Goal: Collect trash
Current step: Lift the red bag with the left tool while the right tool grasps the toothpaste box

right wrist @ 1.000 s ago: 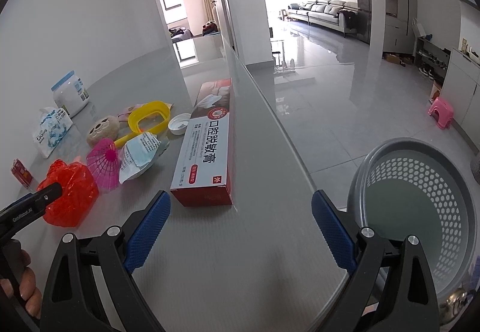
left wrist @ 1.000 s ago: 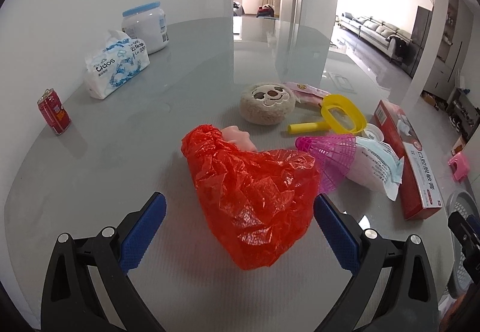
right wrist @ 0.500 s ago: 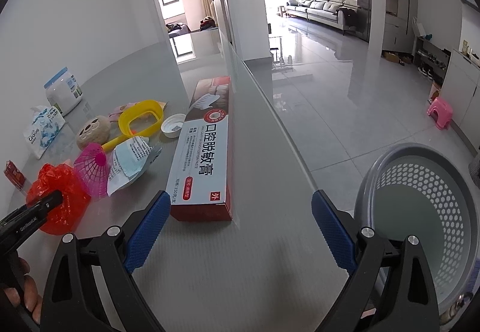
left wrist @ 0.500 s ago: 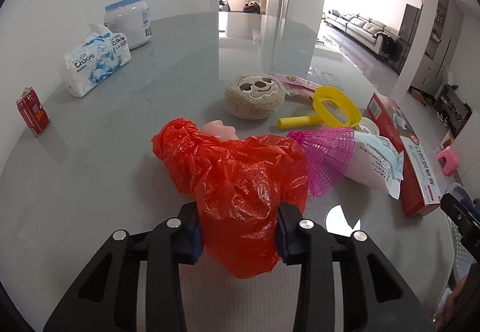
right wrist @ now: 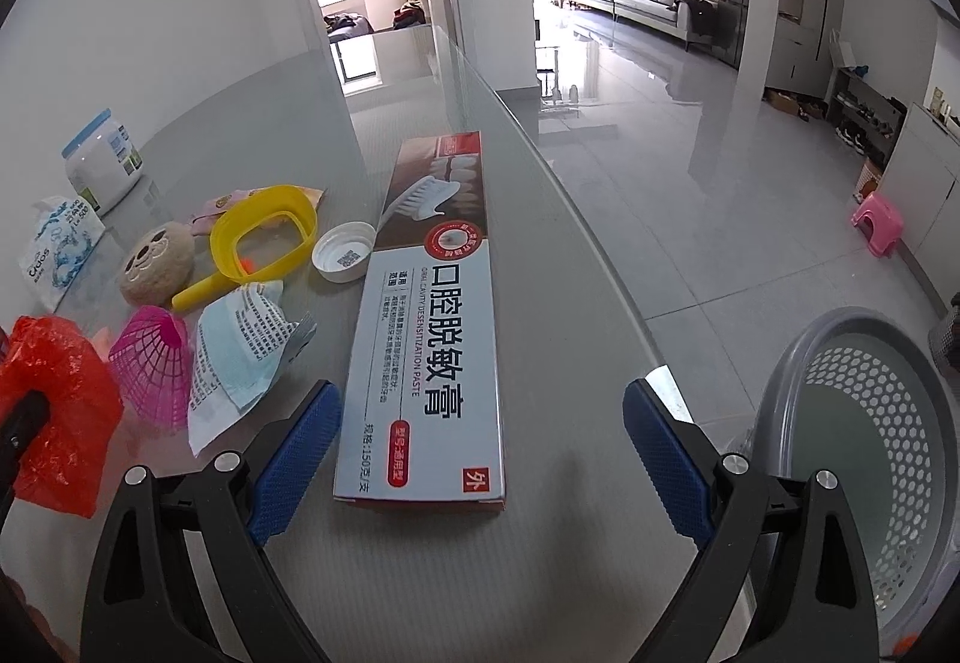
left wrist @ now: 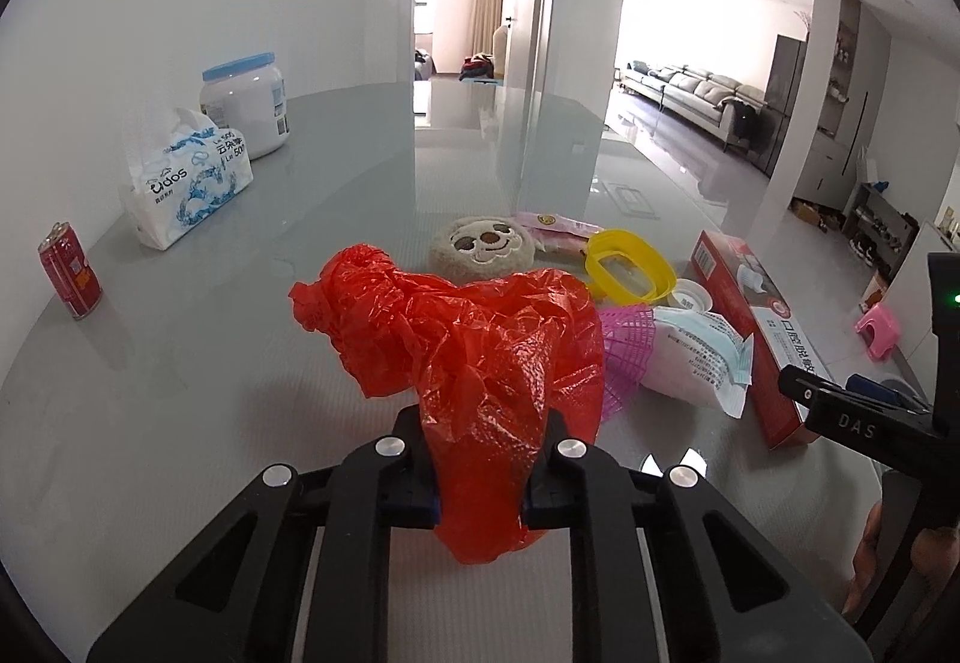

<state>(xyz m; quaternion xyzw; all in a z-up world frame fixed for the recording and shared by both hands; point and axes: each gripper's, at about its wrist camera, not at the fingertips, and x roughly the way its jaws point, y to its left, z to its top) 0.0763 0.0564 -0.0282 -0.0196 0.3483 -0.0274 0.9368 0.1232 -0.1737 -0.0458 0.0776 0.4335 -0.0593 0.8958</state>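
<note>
The long grey glass table (left wrist: 180, 393) fills both views, but only the right wrist view shows the round grey perforated plastic basket (right wrist: 864, 423) on the floor past the table's edge; nothing shows inside it. Only the left wrist view shows the small red drink can (left wrist: 70, 277) standing near the wall.

The long red and white toothpaste box (right wrist: 432, 327) lies flat just ahead of the right gripper (right wrist: 480, 435), whose blue-padded jaws stand spread wide with nothing between them. A second ago this box sat further off in that view.

The crumpled red plastic bag (left wrist: 480, 363) lies at the near end of the table, and the left gripper (left wrist: 480, 489) pinches its lower end; a second ago those jaws were wide apart on either side of it.

Beside the bag lie a pink plastic mesh cone (right wrist: 150, 363) and a white printed packet (right wrist: 240, 357), touching. Behind them sit a yellow plastic scoop (right wrist: 264, 237), empty, and a white bottle cap (right wrist: 343, 258).
</note>
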